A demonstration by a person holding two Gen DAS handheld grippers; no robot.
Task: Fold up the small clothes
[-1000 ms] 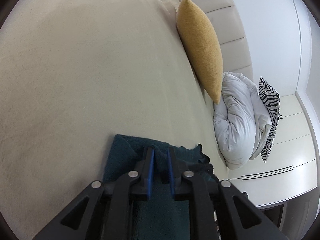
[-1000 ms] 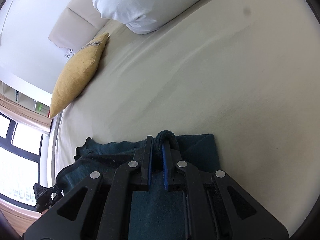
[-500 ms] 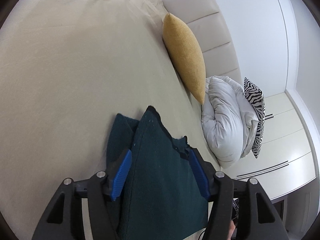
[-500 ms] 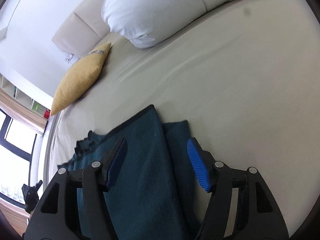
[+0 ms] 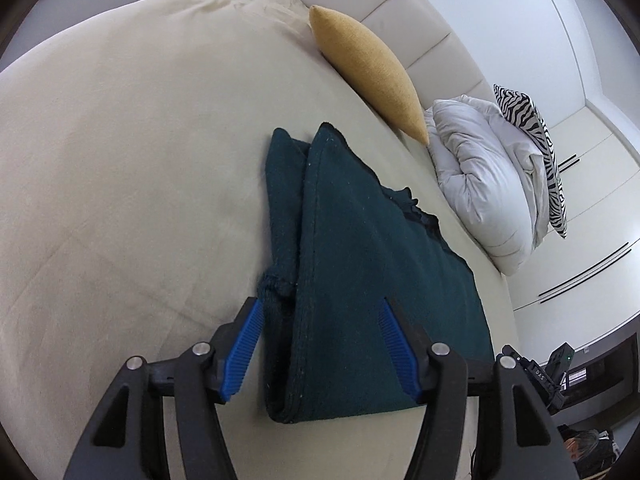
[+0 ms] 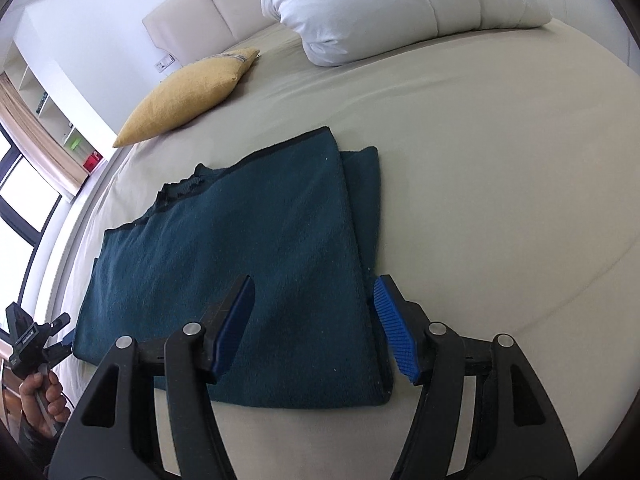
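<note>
A dark teal knit garment [image 5: 360, 264] lies folded flat on the beige bed [image 5: 120, 160]; it also shows in the right wrist view [image 6: 248, 240]. A narrower folded layer sticks out along one side [image 6: 362, 184]. My left gripper [image 5: 320, 320] is open and empty, held above the near end of the garment. My right gripper [image 6: 312, 296] is open and empty, above the garment's other near corner. The left gripper also shows in the right wrist view [image 6: 28, 336], held in a hand at the bed's edge.
A mustard cushion [image 5: 368, 68] and a rolled white duvet [image 5: 488, 184] with a zebra-print pillow [image 5: 540, 148] lie by the headboard. White wardrobes [image 5: 580, 216] stand past the bed. A window with curtains [image 6: 24, 152] is to the left in the right wrist view.
Both grippers were shut on the garment's edge a second ago. They have let go, opened wide, and pulled back and up. The garment now lies folded on the bed.
</note>
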